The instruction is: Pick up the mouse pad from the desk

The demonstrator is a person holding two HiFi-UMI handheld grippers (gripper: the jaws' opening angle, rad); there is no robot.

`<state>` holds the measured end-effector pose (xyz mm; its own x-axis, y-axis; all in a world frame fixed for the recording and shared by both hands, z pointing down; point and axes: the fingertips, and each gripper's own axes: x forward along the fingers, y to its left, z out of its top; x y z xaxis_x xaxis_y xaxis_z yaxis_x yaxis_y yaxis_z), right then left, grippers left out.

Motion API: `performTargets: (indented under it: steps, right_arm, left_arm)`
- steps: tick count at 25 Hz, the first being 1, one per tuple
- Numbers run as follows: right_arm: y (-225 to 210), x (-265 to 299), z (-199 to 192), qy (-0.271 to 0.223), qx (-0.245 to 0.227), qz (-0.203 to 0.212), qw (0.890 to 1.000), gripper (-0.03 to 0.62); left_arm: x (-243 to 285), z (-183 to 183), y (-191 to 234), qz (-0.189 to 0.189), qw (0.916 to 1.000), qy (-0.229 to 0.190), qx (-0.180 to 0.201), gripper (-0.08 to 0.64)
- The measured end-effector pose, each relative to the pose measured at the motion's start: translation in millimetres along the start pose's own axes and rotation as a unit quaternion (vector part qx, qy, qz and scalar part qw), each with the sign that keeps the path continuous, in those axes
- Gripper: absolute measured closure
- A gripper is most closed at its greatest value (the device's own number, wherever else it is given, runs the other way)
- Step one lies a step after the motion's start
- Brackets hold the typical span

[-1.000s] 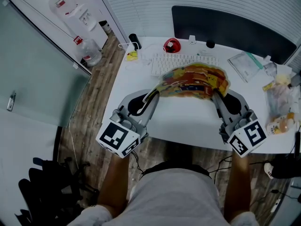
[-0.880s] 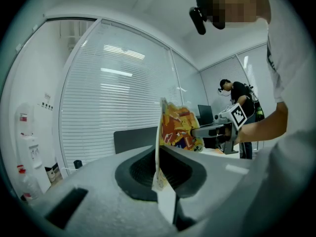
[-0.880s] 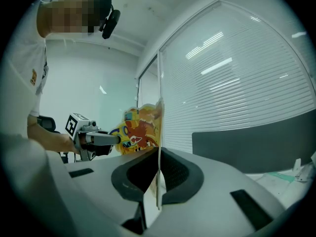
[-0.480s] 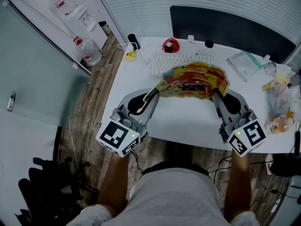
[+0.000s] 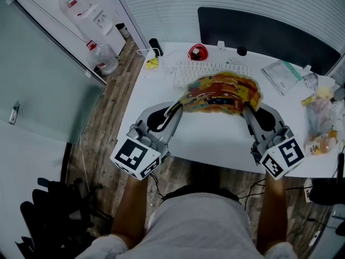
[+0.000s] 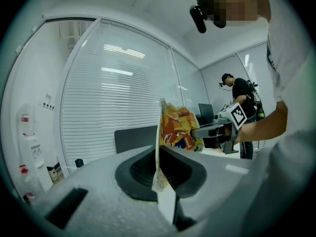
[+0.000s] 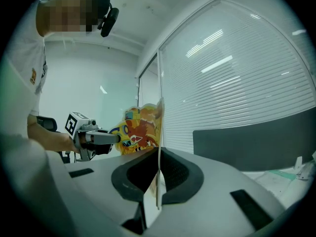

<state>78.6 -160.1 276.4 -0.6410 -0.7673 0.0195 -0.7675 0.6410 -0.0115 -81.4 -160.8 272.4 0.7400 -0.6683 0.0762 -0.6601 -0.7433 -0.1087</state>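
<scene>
The mouse pad (image 5: 221, 93), printed in yellow, orange and red, hangs bowed above the white desk (image 5: 215, 139), in front of the keyboard. My left gripper (image 5: 179, 105) is shut on its left edge and my right gripper (image 5: 246, 106) is shut on its right edge. In the left gripper view the thin mouse pad (image 6: 174, 125) runs edge-on out of the closed jaws toward the other gripper (image 6: 217, 131). The right gripper view shows the same mouse pad (image 7: 140, 130) pinched between its jaws, with the opposite gripper (image 7: 101, 137) at the far end.
Behind the pad lie a white keyboard (image 5: 211, 70) and a red mouse (image 5: 197, 52). A dark monitor (image 5: 269, 34) stands along the desk's back. Plastic bags (image 5: 283, 74) and clutter (image 5: 321, 123) fill the right side. A water dispenser (image 5: 89, 18) stands on the floor at left.
</scene>
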Motion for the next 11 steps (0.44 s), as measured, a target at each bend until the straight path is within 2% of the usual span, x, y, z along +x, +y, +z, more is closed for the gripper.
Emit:
performTargets:
  steps: [11]
  right_arm:
    - [1.9,2.5,-0.8,0.0,0.0,0.007,1.0,0.574]
  left_arm:
    - [-2.7,-1.1,1.2,0.005,1.0,0.001,-0.001,0.537]
